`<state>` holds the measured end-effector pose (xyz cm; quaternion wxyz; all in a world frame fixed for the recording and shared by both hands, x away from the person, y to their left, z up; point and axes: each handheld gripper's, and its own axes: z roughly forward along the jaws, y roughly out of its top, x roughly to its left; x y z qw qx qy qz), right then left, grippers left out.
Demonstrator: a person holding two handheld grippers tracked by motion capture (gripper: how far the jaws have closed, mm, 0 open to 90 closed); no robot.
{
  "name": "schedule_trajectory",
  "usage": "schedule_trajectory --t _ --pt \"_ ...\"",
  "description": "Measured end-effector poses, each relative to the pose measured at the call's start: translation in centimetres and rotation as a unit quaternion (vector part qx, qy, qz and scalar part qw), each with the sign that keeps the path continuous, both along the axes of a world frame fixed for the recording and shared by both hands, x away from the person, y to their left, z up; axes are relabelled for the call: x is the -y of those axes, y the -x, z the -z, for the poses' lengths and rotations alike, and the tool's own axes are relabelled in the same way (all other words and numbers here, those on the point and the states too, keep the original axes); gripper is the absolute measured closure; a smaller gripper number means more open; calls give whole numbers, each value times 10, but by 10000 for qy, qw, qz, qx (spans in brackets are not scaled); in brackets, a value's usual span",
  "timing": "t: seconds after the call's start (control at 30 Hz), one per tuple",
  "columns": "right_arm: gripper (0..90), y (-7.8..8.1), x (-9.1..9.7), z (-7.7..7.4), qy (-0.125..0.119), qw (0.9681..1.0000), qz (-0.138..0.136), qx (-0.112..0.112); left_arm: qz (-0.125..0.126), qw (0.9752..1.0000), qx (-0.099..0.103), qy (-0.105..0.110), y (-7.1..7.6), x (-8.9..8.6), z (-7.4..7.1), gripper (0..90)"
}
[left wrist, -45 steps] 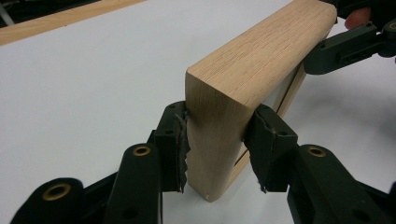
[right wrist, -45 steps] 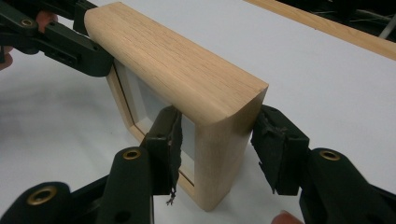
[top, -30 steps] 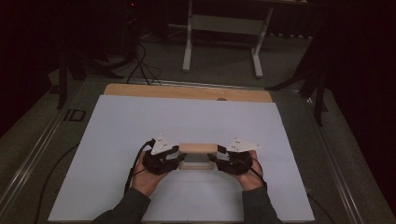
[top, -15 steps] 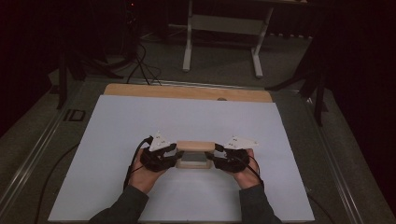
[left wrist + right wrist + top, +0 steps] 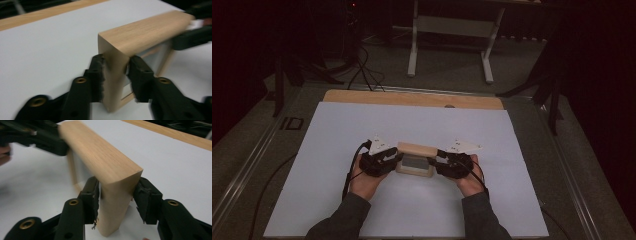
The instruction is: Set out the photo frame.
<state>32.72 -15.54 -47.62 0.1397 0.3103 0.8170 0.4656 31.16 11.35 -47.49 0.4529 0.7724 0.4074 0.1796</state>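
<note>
Two forearms reach in from the near edge of the table (image 5: 337,210), one at each end of a wooden frame (image 5: 414,149). The left gripper (image 5: 115,75), jaws just closing, clamps the frame's left end; the right gripper (image 5: 116,195) straddles the right end, one pad slightly off. Bare white table lies all around the frame.

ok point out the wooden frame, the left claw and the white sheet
wooden frame (image 5: 140,32), left gripper view, on its top board
left claw (image 5: 115,75), left gripper view, midway between its tips, astride the frame's end
white sheet (image 5: 362,125), high view, bare part behind the hands
</note>
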Motion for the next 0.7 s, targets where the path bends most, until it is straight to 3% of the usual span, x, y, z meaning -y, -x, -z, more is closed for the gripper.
schedule_trajectory --t 0.07,0.27,0.5,0.7 --pt "551 -1 -6 -1 126 9999 3 24 37 10000 8 30 -4 -2 3 667" --pt "556 -4 -6 0 88 10000 -33 6 104 9999 -21 126 -6 -3 4 640" --pt "568 -3 -4 -2 231 9996 -140 104 208 9997 -51 145 -11 -3 9 530" --pt "565 -7 -3 -3 302 9993 -171 109 252 9994 7 225 -15 -8 10 502"
